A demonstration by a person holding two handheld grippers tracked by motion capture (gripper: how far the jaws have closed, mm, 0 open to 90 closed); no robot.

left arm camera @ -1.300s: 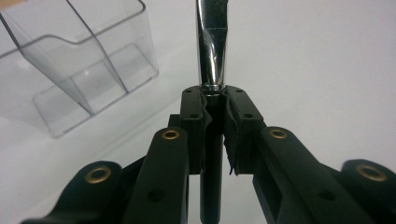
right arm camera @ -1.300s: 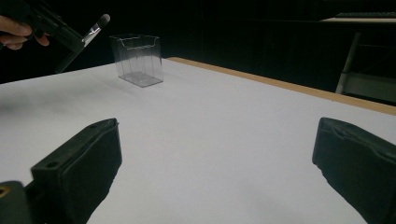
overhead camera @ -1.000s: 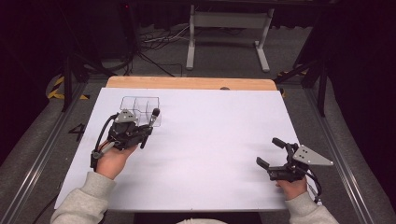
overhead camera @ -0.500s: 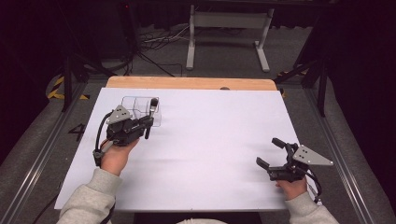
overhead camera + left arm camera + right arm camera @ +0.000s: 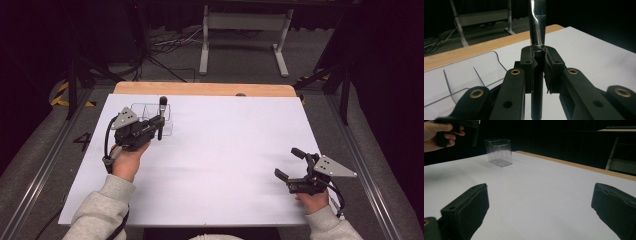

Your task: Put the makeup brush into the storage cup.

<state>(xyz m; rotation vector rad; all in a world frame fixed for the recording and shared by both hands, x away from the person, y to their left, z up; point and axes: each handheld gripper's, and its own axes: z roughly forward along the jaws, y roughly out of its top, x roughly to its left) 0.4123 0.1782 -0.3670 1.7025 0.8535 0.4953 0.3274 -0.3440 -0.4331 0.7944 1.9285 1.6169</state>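
My left gripper is shut on a utensil with a black handle and a shiny metal shaft, held upright. It hangs at the right side of a clear plastic compartment box at the table's far left. In the left gripper view the pads clamp the utensil where metal meets handle, and the box lies to the left. My right gripper rests open near the front right edge, nothing between its jaws. The right gripper view has the gripper wide open, with the box far off.
The white table sheet spans the table, with a wooden strip along its far edge. Beyond the table are a metal stand and floor cables. A hand with the left gripper is at the top left of the right gripper view.
My left gripper has shifted a little farther away with the utensil, closer to the clear box, and the utensil now stands more upright. The right gripper has not moved.
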